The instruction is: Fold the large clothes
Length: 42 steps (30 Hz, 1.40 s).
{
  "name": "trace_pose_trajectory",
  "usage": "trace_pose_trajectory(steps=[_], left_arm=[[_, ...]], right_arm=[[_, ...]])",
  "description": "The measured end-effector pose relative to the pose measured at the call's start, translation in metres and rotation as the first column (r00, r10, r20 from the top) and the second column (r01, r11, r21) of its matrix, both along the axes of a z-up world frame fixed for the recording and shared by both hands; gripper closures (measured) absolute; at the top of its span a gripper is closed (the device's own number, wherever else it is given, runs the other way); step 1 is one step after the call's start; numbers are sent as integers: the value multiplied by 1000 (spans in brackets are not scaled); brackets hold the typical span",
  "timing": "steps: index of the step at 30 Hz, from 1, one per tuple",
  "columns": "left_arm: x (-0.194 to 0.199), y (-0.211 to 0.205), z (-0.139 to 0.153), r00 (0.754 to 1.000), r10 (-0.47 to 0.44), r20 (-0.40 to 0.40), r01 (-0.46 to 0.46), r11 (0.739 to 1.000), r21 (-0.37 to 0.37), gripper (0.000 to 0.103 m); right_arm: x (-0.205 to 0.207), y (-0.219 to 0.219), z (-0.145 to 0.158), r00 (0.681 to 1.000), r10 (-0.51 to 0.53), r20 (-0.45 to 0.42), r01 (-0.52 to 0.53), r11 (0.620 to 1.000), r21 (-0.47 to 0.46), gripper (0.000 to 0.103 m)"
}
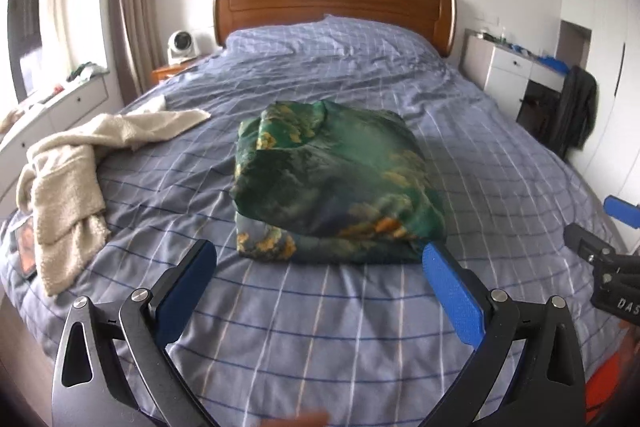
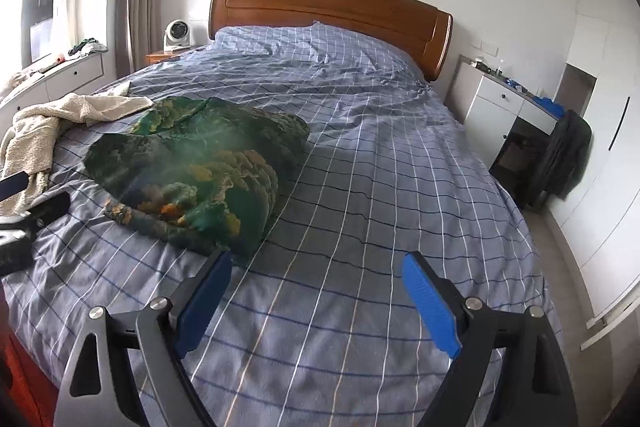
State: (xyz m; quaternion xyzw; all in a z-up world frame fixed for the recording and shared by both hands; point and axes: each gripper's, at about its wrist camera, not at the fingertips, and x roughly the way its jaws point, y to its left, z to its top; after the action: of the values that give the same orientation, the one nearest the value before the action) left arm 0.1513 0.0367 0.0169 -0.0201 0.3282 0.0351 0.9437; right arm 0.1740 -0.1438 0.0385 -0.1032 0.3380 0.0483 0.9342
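The bed [image 1: 320, 307] carries a blue checked cover and a wooden headboard [image 1: 334, 1]. A folded green patterned garment [image 1: 336, 183] lies on the bed's middle, toward the foot end. A cream fleece garment [image 1: 68, 179] lies crumpled on the bed's window-side edge, apart from the green garment. The left claw [image 1: 320, 271] hangs above the bed just before the green garment, jaws spread wide, nothing between them. The right claw [image 2: 318, 281] hangs above bare cover beside the green garment, jaws likewise wide and empty.
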Motion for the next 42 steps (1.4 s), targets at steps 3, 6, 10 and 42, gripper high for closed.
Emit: trace_pose_trajectory(steps=[3,6,10,42], left_arm=[[-6,-7,2,1000,-1,-5,1,1000,-5,1],[-14,-14,4,1000,-4,-7,4,1000,-4,1],[-23,-23,5,1000,11,-15,-11,999,30,1],[-54,-17,32,996,81,-32,-80,995,56,1]], right_arm=[[-11,0,3,1000,3,10,-3,1000,3,14],[-20,-2,6,1000,6,25,-6,1000,12,14],[-30,-5,11,998,6,56,-9,999,47,14],[-62,15,33,999,51,-17,-50,996,74,14]])
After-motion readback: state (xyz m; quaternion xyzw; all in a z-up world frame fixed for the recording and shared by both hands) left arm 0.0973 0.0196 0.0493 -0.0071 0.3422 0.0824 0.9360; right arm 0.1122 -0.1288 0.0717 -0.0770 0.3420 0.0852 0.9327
